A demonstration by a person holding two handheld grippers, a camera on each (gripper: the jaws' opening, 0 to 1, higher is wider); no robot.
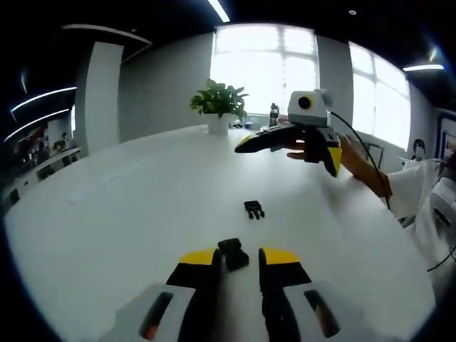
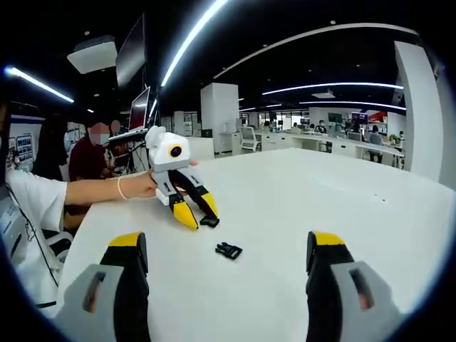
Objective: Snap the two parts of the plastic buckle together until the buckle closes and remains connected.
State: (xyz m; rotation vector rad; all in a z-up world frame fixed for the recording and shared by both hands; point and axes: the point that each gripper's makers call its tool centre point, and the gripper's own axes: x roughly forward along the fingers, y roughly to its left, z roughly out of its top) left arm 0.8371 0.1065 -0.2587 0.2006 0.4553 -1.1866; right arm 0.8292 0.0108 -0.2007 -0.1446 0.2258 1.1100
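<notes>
On the white table (image 1: 128,214), your left gripper (image 1: 236,258) brackets one buckle half (image 1: 234,254), pinch unclear; pronged half (image 1: 254,209) lies loose at twelve o'clock; your right gripper (image 2: 226,251) hangs spread wide.

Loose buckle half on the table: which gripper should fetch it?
Right. The right gripper is open and aimed at the pronged buckle half. The left gripper is already at the other buckle half.
</notes>
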